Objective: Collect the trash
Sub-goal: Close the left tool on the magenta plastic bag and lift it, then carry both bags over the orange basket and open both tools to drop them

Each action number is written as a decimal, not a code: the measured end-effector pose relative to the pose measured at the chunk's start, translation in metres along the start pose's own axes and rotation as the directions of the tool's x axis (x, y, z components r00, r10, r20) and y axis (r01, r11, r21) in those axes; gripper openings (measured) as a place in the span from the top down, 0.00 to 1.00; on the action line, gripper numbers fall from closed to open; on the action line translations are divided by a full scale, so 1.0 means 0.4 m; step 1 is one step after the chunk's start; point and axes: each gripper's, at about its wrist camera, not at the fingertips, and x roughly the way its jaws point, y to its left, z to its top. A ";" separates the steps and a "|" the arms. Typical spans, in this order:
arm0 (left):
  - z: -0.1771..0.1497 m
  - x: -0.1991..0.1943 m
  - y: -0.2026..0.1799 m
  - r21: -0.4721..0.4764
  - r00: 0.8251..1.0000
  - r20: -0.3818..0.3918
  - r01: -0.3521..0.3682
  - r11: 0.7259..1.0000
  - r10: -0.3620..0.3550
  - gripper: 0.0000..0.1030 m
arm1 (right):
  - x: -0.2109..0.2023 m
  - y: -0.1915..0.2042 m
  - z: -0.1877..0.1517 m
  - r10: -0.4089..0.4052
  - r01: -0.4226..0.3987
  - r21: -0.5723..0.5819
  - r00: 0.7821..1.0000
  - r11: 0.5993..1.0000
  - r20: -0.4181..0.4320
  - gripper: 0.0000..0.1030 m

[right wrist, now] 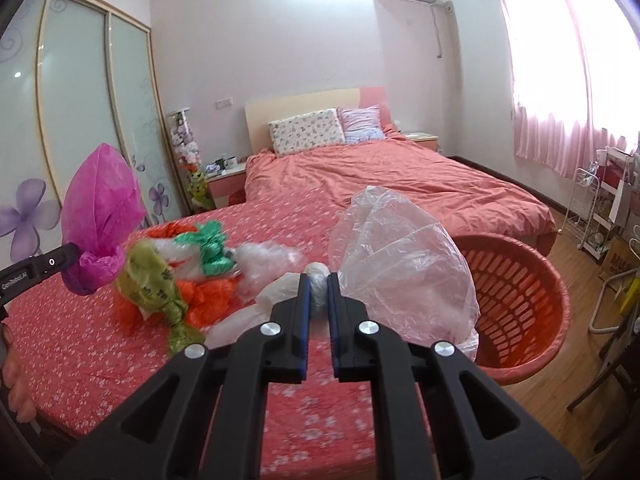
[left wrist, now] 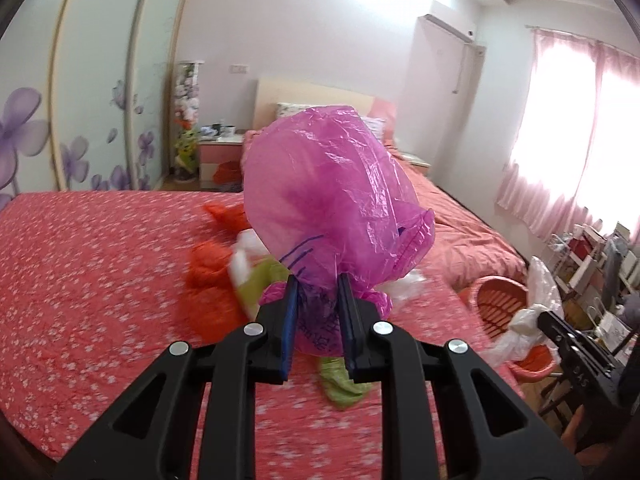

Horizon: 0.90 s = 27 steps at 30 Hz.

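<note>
My left gripper (left wrist: 318, 300) is clamped on the twisted neck of a magenta plastic bag (left wrist: 328, 196), whose puffed body balloons up and away just beyond my fingertips, held off the bed. My right gripper (right wrist: 318, 294) is pinched tight on the knotted neck of a clear plastic bag (right wrist: 404, 268), which swells forward and to the right of the jaws, also lifted clear of the quilt. Just right of and beyond that clear bag stands an orange slatted laundry basket (right wrist: 532, 292) on the wooden floor, close beside the bed edge; the bag's body overlaps its near rim in my right view. Ahead and to the left of my right gripper, on the red floral bedspread (right wrist: 72, 344), lies the remaining heap: an olive-green knotted bag (right wrist: 156, 288), a bright green bag (right wrist: 212, 252), an orange bag (right wrist: 208, 296) and some white and clear bags touching one another. Farther left in that view I can see my left gripper holding the magenta bag upright, apart from the heap.
</note>
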 end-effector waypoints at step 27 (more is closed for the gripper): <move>-0.038 0.248 -0.462 0.139 0.927 -0.166 0.360 0.923 -0.337 0.81 | 0.056 -0.397 0.027 -0.230 0.225 0.170 0.973 0.960 0.014 0.91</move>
